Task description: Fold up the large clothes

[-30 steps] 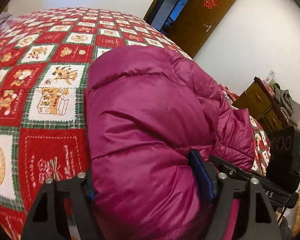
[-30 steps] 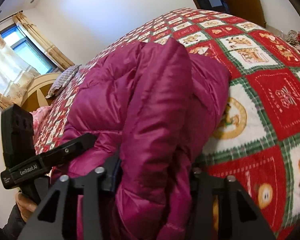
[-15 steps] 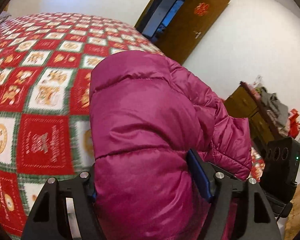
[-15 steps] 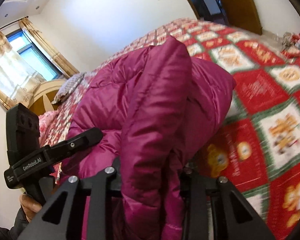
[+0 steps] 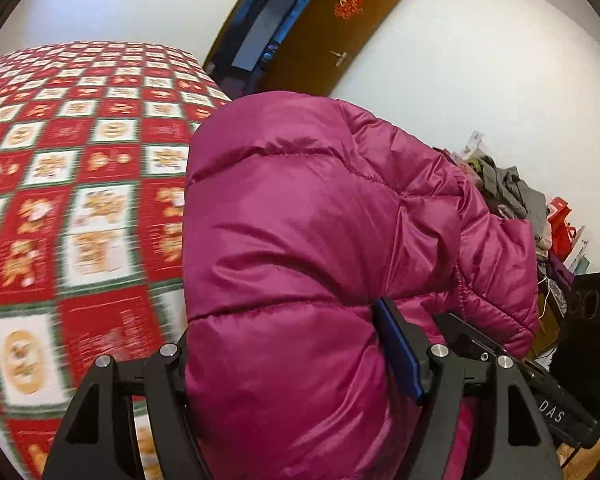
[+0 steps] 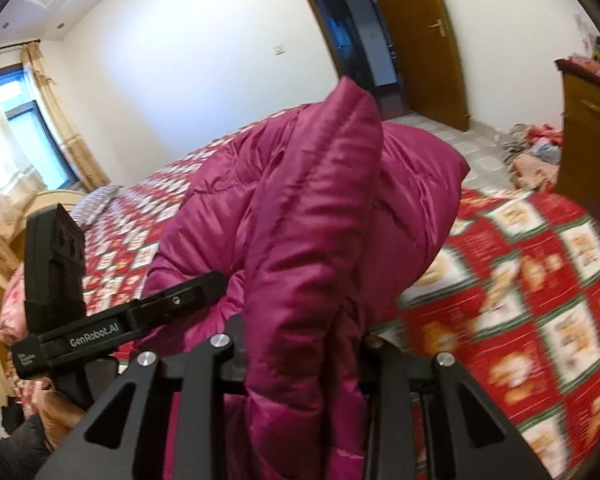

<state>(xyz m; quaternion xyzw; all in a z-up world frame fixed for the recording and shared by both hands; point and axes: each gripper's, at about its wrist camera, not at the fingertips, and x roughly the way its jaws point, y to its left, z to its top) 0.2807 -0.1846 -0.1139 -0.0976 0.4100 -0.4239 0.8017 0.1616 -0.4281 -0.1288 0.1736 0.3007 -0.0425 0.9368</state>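
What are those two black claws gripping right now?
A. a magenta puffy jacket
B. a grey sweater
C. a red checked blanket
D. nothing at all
A: the magenta jacket is bunched between the fingers of the left claw and of the right claw, above the bed.

Left wrist fisheye sits low behind its own jaws, looking forward, very close to the magenta quilted puffer jacket [image 5: 300,240] filling frame centre. Red-and-white patchwork bedspread [image 5: 80,200] fills the left half, brown wooden door [image 5: 340,28] top centre, and the other black handheld gripper [image 5: 540,392] is at lower right.

Right wrist fisheye has the same low, close setup, with the jacket [image 6: 308,232] central, bedspread [image 6: 540,280] at right, door [image 6: 416,40] top right, curtained window [image 6: 20,120] at left, and the opposite gripper [image 6: 112,320] lower left.

Shared: jacket, bedspread, door.
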